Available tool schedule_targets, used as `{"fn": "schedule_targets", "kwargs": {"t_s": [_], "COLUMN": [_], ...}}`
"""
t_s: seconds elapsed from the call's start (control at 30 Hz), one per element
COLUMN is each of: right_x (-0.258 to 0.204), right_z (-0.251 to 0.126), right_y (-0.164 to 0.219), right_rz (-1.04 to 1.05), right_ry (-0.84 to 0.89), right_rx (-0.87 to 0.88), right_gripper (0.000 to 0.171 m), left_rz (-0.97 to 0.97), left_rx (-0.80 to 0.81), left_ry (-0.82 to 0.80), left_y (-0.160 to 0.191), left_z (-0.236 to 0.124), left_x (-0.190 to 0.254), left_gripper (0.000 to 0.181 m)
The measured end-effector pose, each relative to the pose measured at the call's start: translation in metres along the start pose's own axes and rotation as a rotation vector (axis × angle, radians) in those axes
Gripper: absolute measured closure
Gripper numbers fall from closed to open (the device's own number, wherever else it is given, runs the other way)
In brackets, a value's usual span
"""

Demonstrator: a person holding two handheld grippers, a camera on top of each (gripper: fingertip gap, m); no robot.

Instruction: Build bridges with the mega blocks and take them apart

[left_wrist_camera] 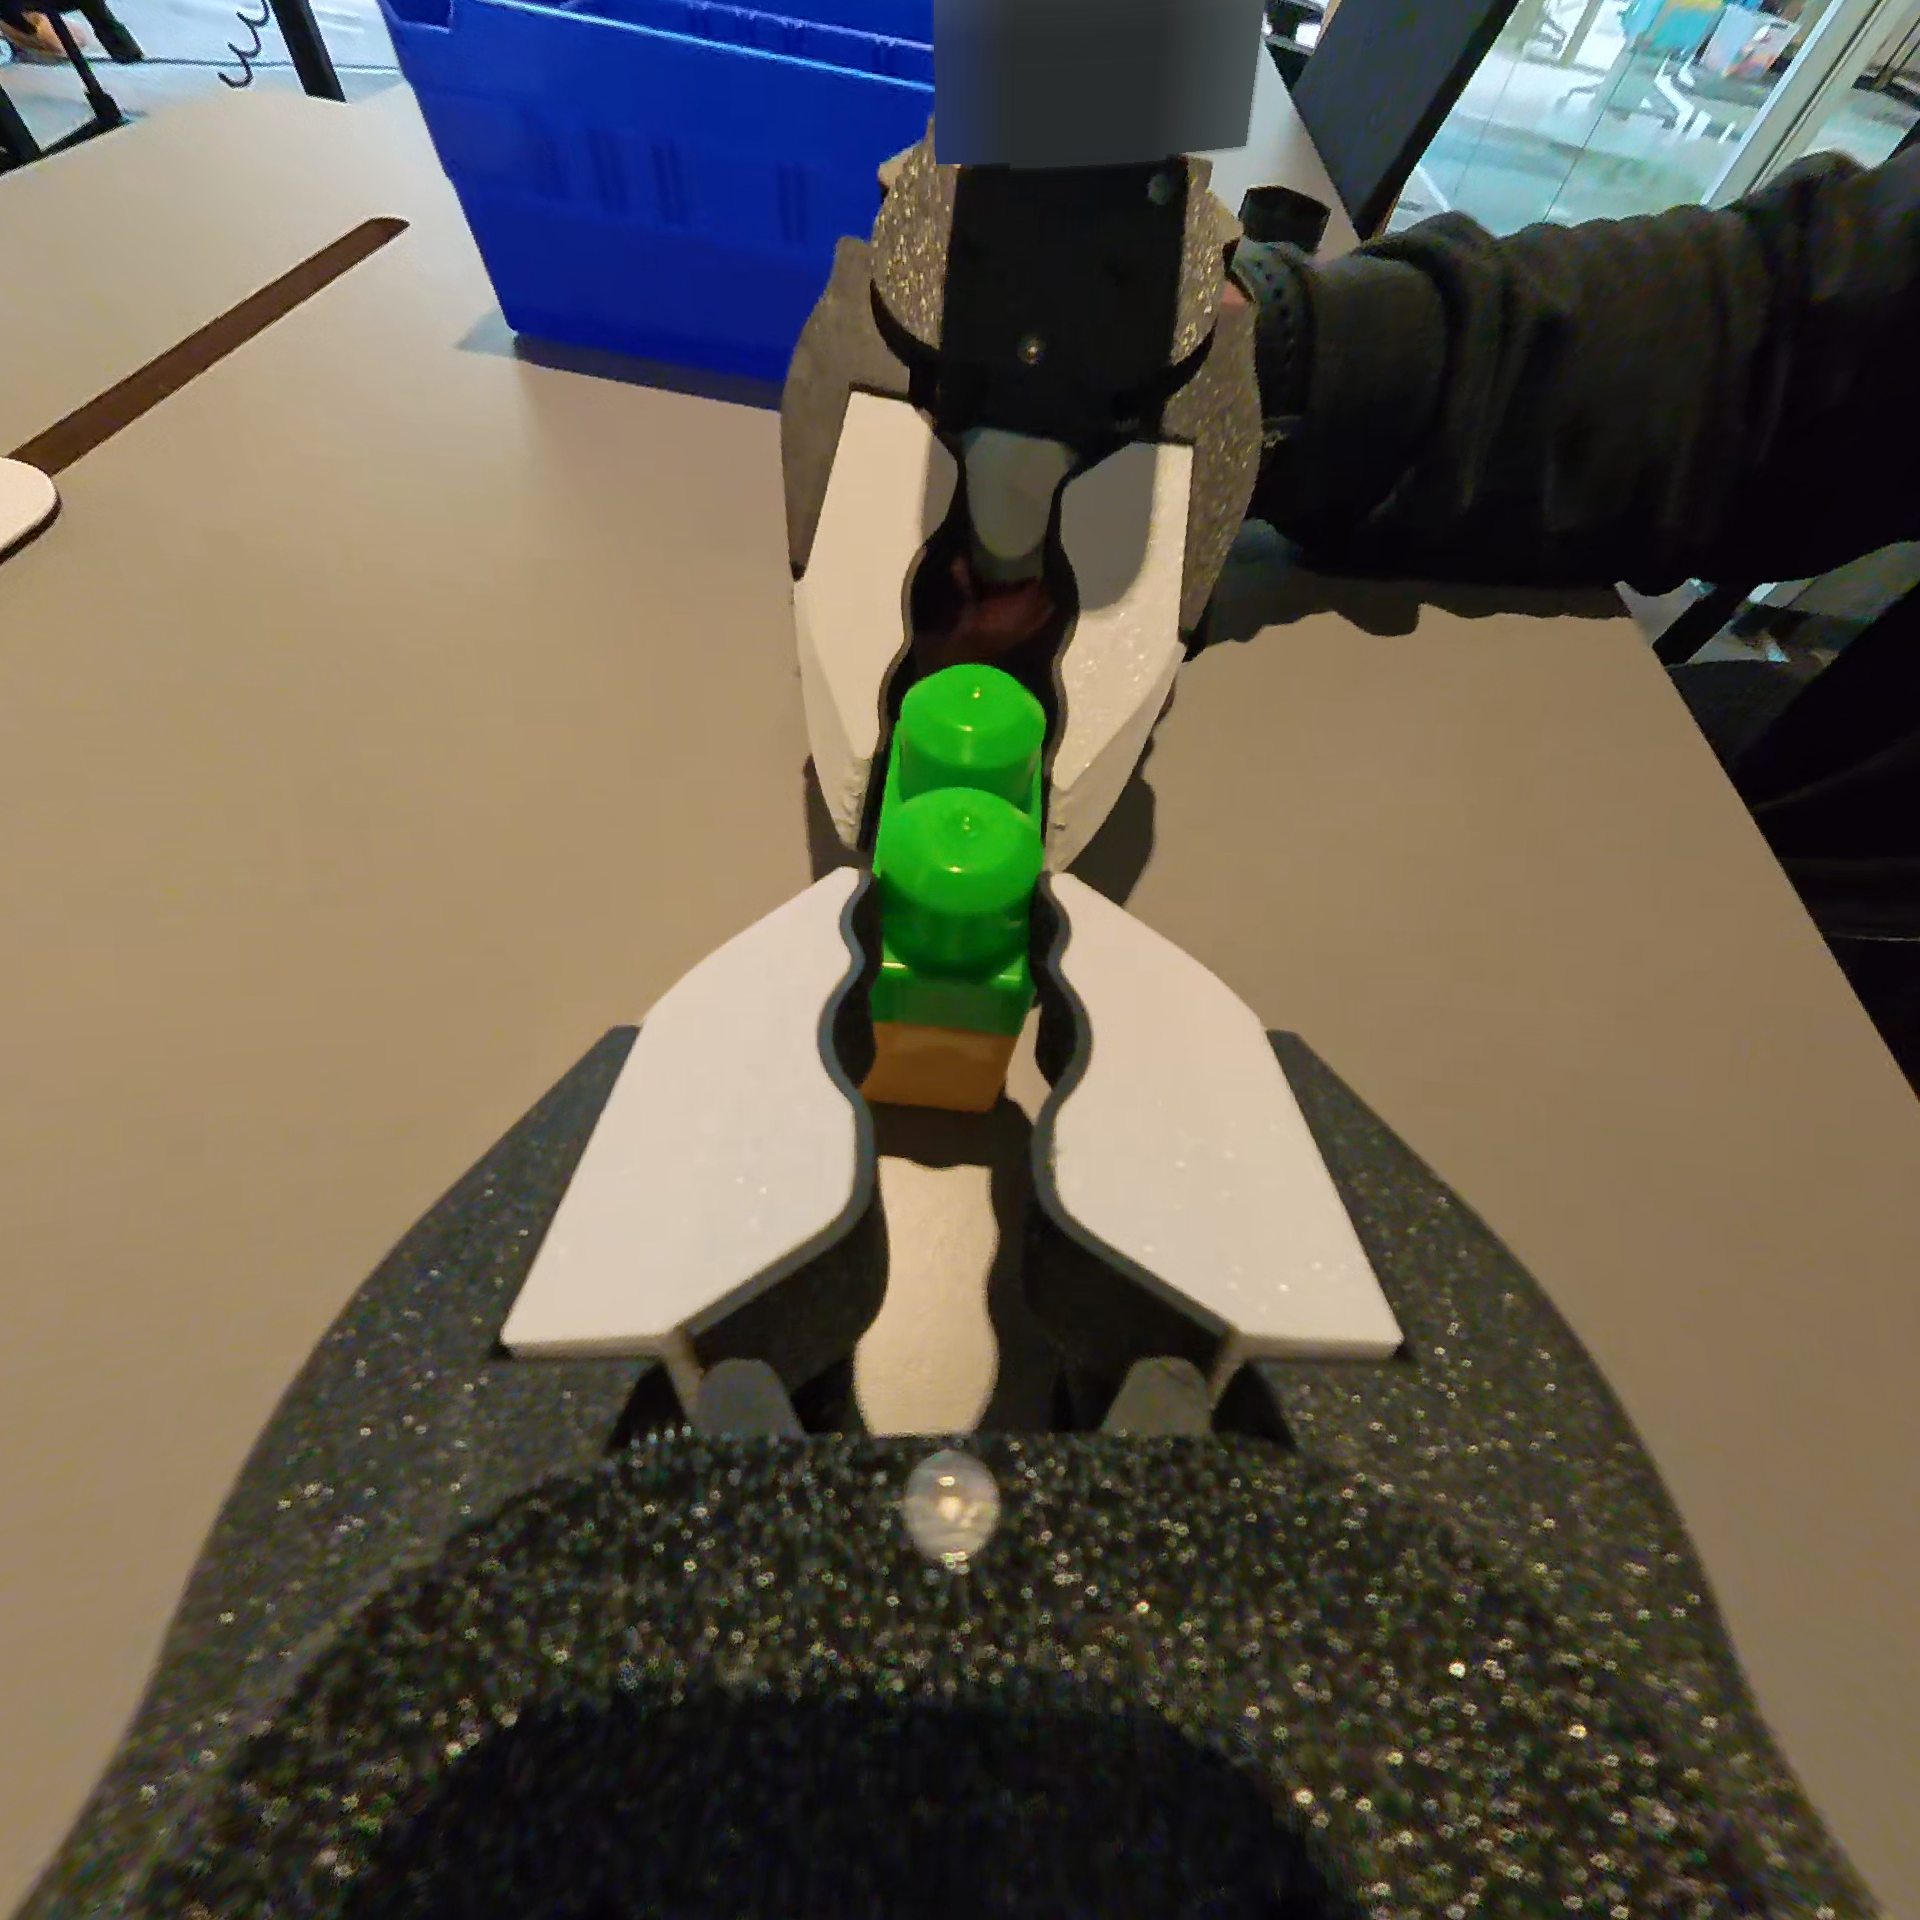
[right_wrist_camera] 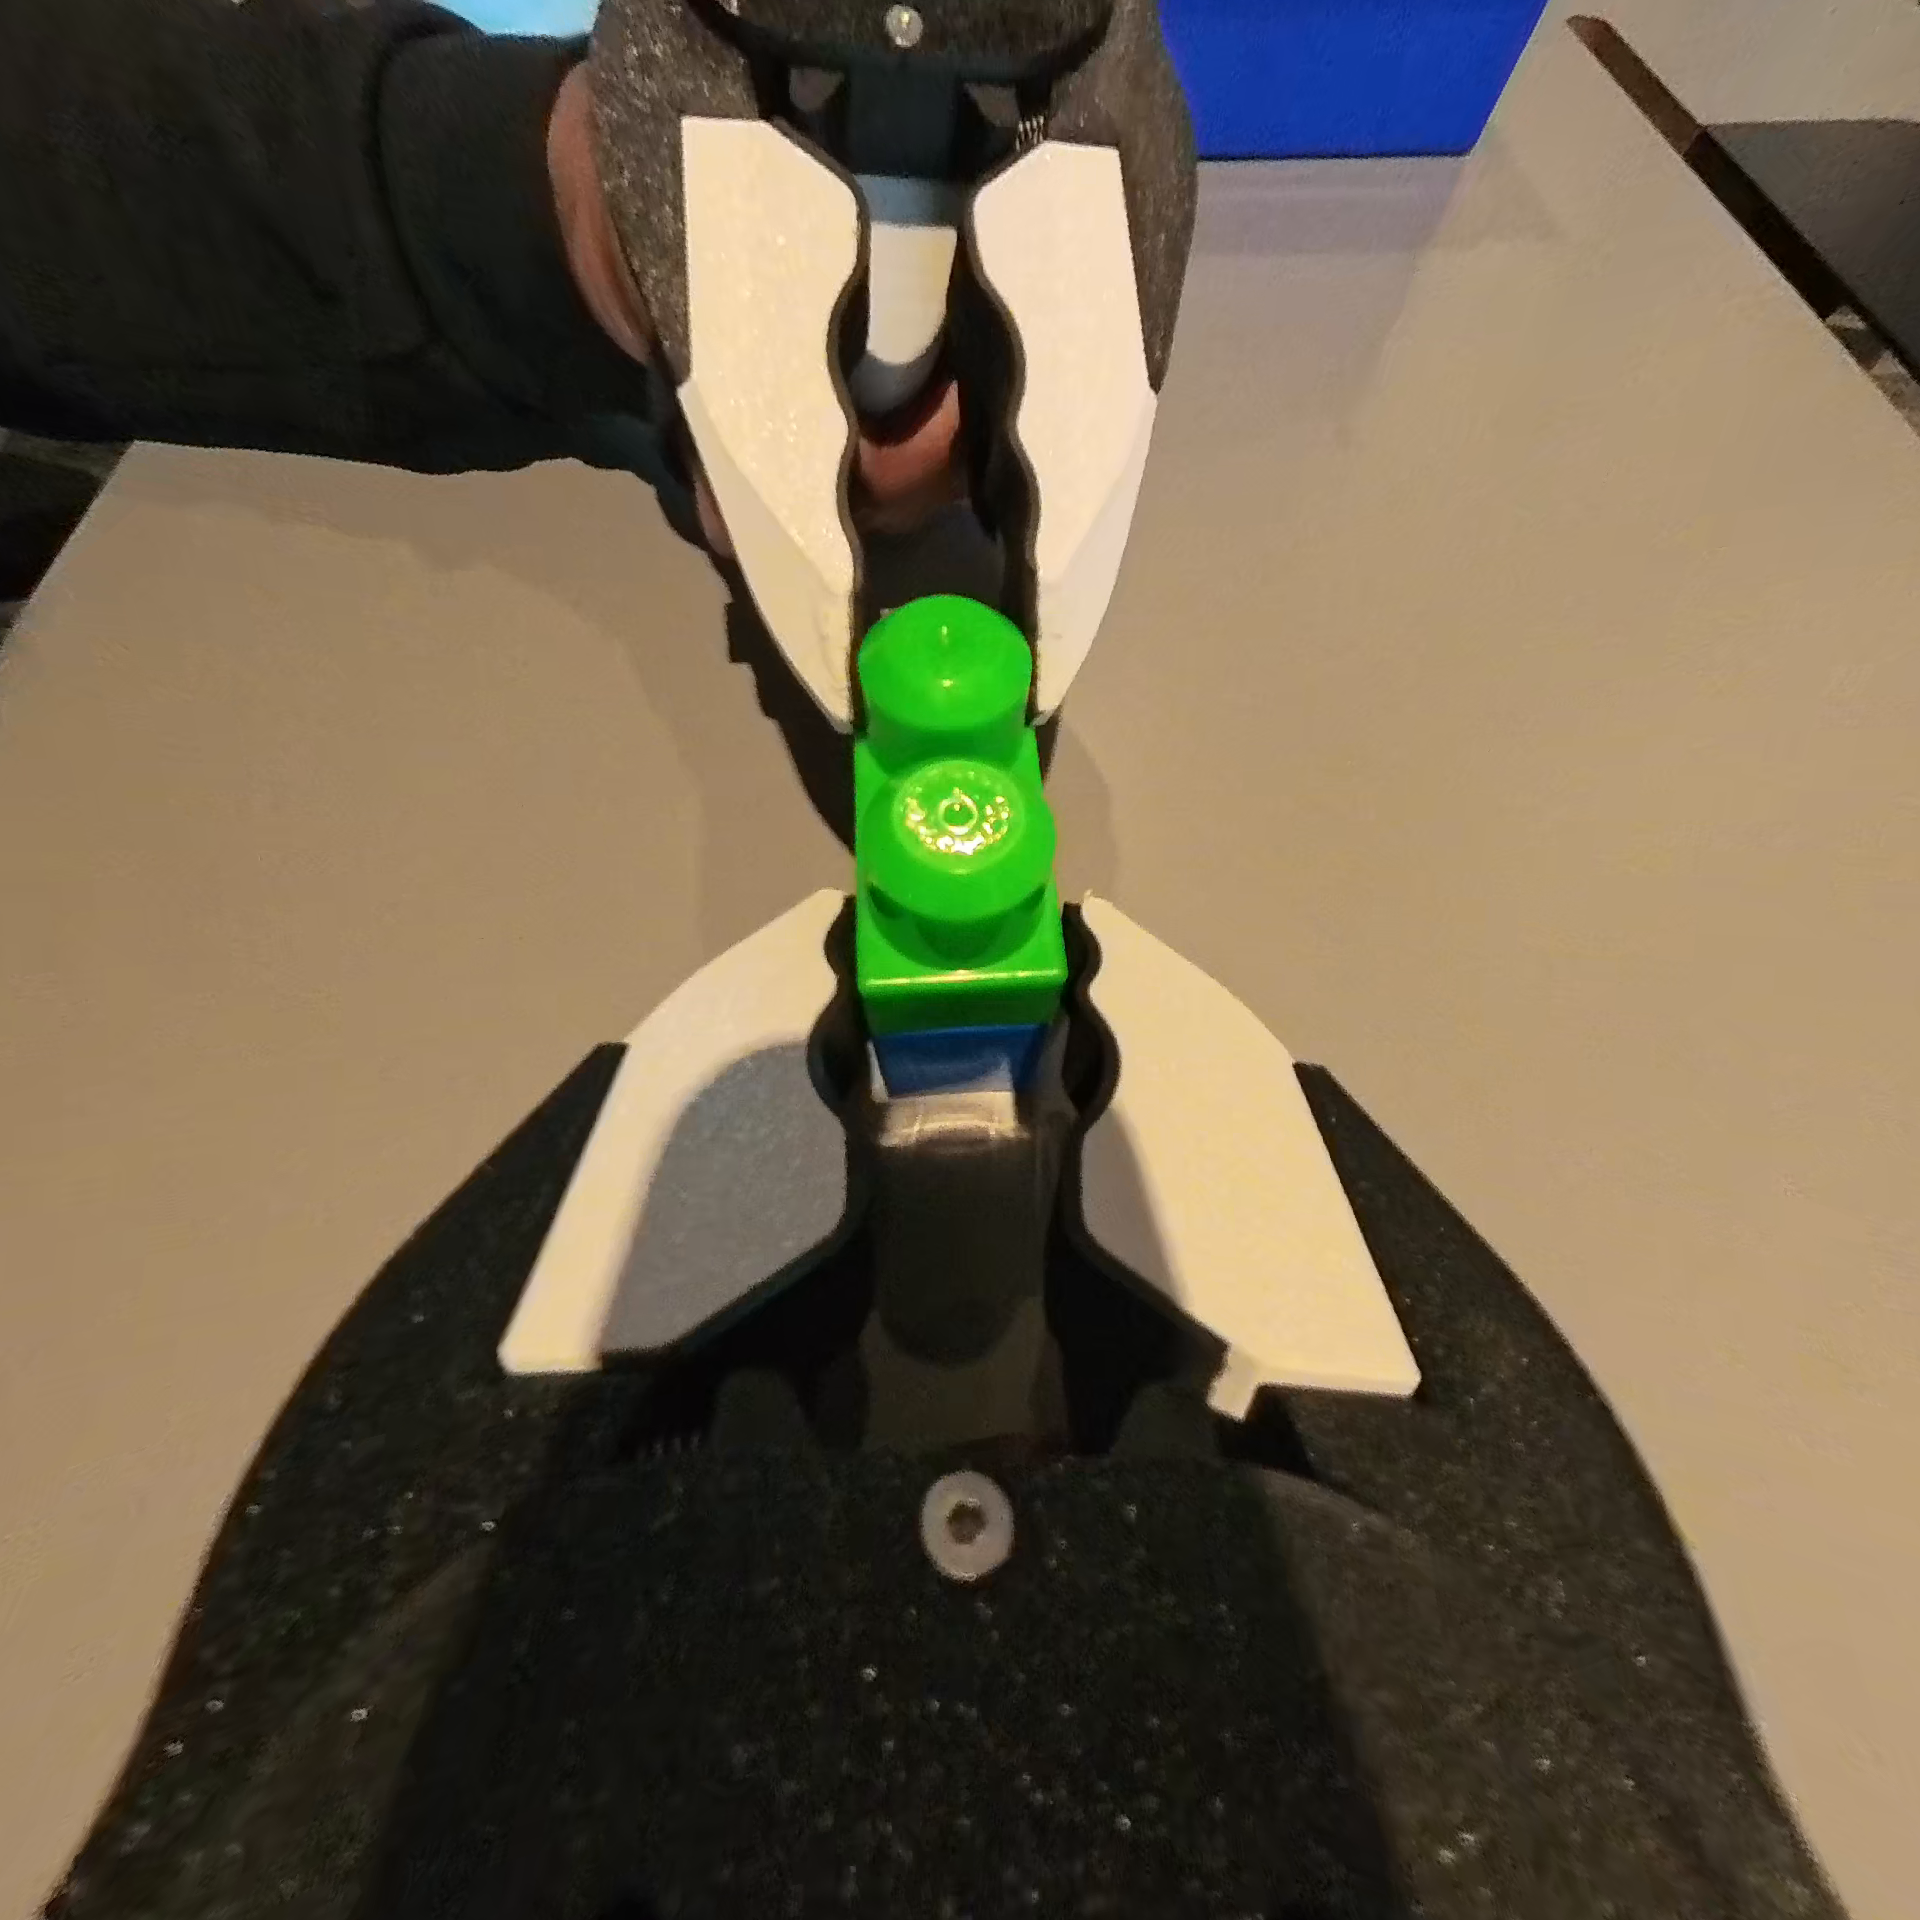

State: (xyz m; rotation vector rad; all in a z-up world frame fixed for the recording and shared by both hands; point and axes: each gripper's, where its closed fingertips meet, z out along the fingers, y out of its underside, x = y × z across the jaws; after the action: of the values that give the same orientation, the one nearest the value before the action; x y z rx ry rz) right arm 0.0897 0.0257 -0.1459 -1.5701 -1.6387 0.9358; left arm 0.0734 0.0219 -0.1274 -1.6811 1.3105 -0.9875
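left tongs (left_wrist_camera: 951,997) clamping green two-stud block (left_wrist_camera: 956,862) over tan block (left_wrist_camera: 935,1070) | right tongs (right_wrist_camera: 961,997) gripping opposite end above blue block (right_wrist_camera: 956,1055) | bridge sitting between both on grey table (left_wrist_camera: 416,831) | blue bin (left_wrist_camera: 665,177) standing behind

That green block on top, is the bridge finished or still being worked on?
Looks assembled: the green block spans an orange block and a blue block. In hand: left gripper and right gripper flank its ends. Whether pressing or dismantling, I cannot tell.

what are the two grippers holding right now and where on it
Both hold the green block, one at each end: left gripper above the tan block, right gripper above the blue block.
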Motion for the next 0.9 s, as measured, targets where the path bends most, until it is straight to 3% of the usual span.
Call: {"fn": "schedule_targets", "kwargs": {"t_s": [0.27,0.37,0.47,0.53,0.73,0.9], "right_x": [0.002,0.002,0.004,0.003,0.003,0.014], "right_z": [0.000,-0.002,-0.004,-0.003,-0.003,-0.007], "right_y": [0.002,0.001,-0.001,-0.001,-0.001,-0.008], "right_rz": [0.034,0.026,0.029,0.013,0.001,-0.008], "right_ry": [0.009,0.005,0.017,0.020,0.025,0.107], "right_rx": [0.010,0.018,0.037,0.034,0.030,0.065], "right_gripper": [0.132,0.110,0.117,0.133,0.134,0.135], "left_rz": [0.014,0.031,0.024,0.019,0.002,-0.044], "left_rx": [0.020,0.023,0.023,0.023,0.030,0.241], "left_ry": [-0.020,-0.035,-0.026,-0.022,-0.015,-0.025], "left_y": [-0.002,-0.002,-0.002,-0.002,-0.003,-0.029], "left_z": [0.001,0.001,0.001,0.001,-0.001,-0.024], "left_x": [-0.001,0.000,0.000,0.000,-0.001,-0.010], "left_gripper": [0.154,0.154,0.154,0.154,0.151,0.148]}}
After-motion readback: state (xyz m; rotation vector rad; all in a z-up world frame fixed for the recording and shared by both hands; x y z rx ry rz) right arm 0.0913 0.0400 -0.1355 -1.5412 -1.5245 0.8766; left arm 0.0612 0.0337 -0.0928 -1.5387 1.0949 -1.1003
